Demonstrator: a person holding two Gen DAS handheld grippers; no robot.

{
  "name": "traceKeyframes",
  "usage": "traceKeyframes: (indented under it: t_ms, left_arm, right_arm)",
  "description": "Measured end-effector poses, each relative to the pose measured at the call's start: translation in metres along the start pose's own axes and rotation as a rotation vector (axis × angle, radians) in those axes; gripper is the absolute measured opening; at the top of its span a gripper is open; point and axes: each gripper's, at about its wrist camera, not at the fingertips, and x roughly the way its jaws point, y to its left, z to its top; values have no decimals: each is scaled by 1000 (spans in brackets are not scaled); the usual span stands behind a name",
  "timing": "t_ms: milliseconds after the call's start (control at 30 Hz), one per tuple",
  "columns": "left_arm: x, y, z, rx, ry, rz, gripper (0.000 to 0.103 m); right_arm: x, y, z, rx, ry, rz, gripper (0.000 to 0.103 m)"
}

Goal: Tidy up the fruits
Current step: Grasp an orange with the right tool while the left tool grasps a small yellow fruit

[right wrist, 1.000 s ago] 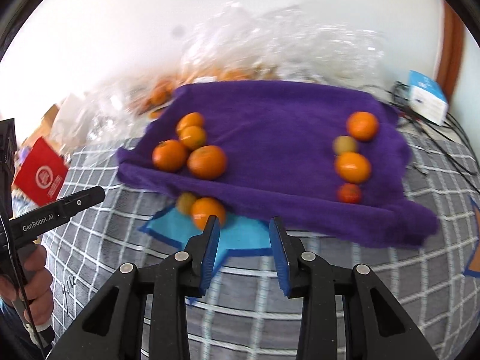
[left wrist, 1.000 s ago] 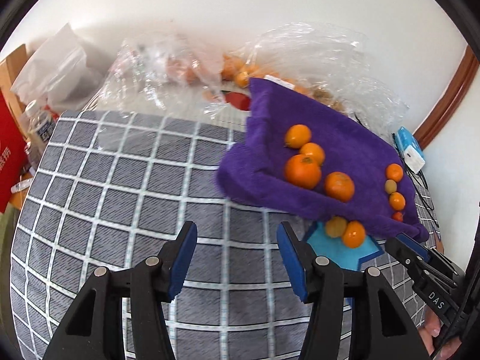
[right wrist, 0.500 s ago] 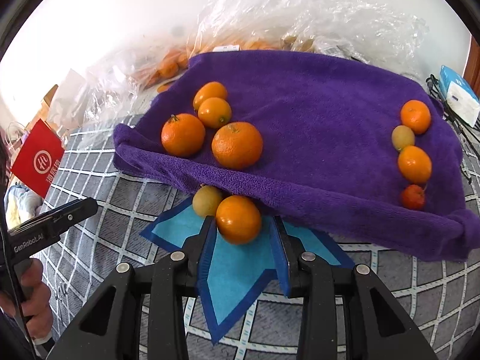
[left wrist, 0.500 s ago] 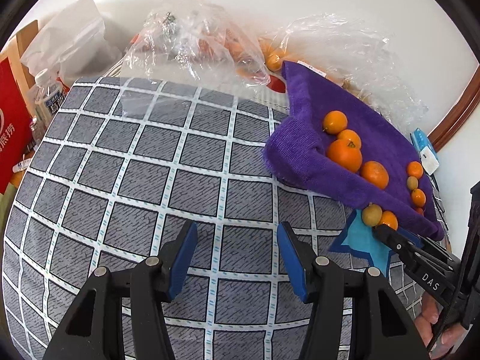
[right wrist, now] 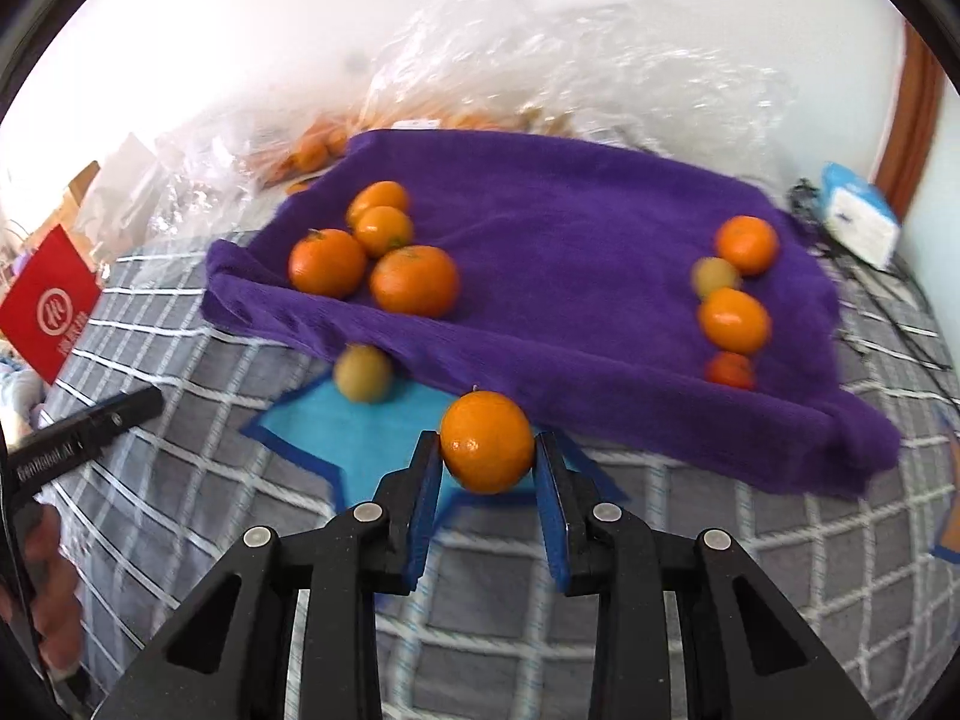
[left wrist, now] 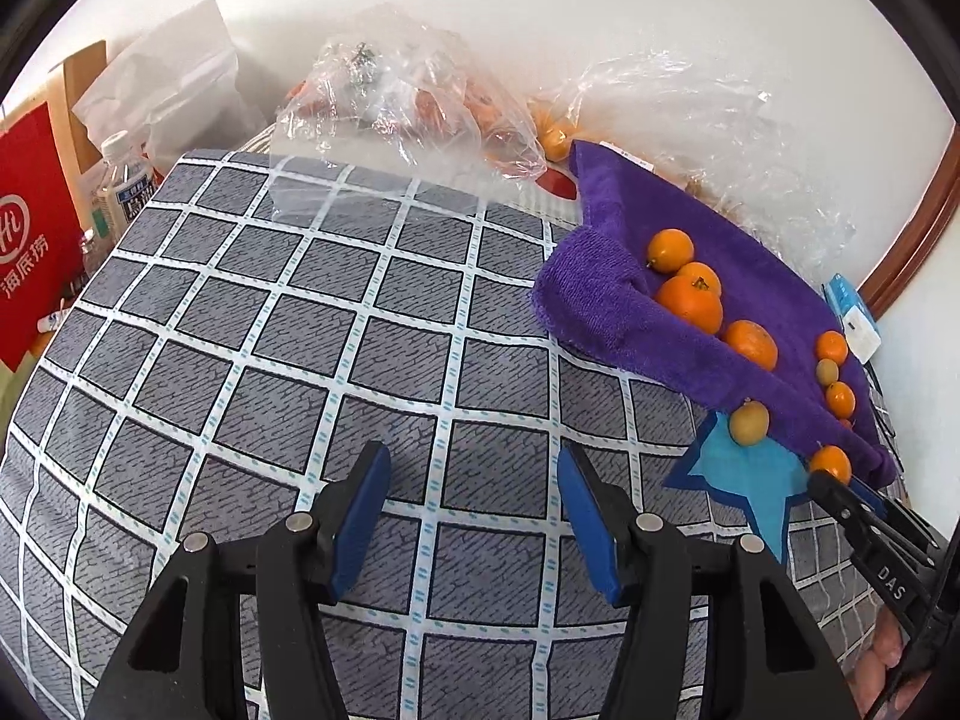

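Black hand-held gripper (right wrist: 487, 468), seemingly blue-padded

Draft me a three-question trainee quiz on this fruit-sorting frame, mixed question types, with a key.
1. True or false: the right gripper has its jaws closed on an orange.
2. Multiple choice: the yellowish fruit lies on A) the purple towel, B) the blue star-shaped mat, C) the red bag.
3. Fill in: the left gripper is ____, with nothing between its jaws.

Key
1. True; in the right wrist view the orange sits between both pads.
2. B; it lies on the blue star-shaped mat at the edge of the purple towel.
3. Open; it hangs above the checked cloth.
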Motion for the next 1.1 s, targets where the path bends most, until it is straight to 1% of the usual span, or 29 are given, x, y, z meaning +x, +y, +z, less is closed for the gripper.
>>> traceKeyframes:
  t_ms: [133,200,233,300,333,367,533,600,700,833,967,1033,1100]
  left_arm:
    - [-3,-6,-11,33,-45,35,56]
    - [-3,-10,-15,60,-59,54,60]
    - [-3,-12,-17,74,-60,63,61]
    - [-3,-17,-19,94,-55,73,66]
    - [-2,-18,-19,101,-52,78,67]
    - [-2,-19,-18,104,-51,81,68]
    - [0,-20,-16,112,-46,71,73]
    - [-1,-20,-17,116,-44,72,78]
    - [-2,-22,-18,114,-43,82,78]
    - [-3,-19,-18,104,-45,75,78]
    - [-4,-25,-21,127,-38,94,77]
    - [-5,-30,-21,146,-25,72,77]
    - [-6,-35,-21,152,-10,34,77]
  right_arm:
    - [-9,-16,-19,4,-31,-71,31]
    - [-6,-25,-29,12,-27,-147,31]
    - [-5,-28,-33,21,-29,-166,31]
    - [-11,-36,-35,59,-57,-147,31]
    - [-13,-38,-35,79,-90,-158,31]
    - [-14,-39,-36,84,-100,-168,31]
    - [-7,-41,-34,85,-67,-157,31]
    - [-6,-40,-33,78,-60,-158,31]
    - [-8,-38,-35,82,-66,-170,31]
    - [-8,-40,-34,81,-62,-161,31]
    - [-8,-37,-34,63,-57,-163,31]
    - [-9,-36,-35,61,-61,-156,31]
    - [-12,-37,-36,63,-68,-141,31]
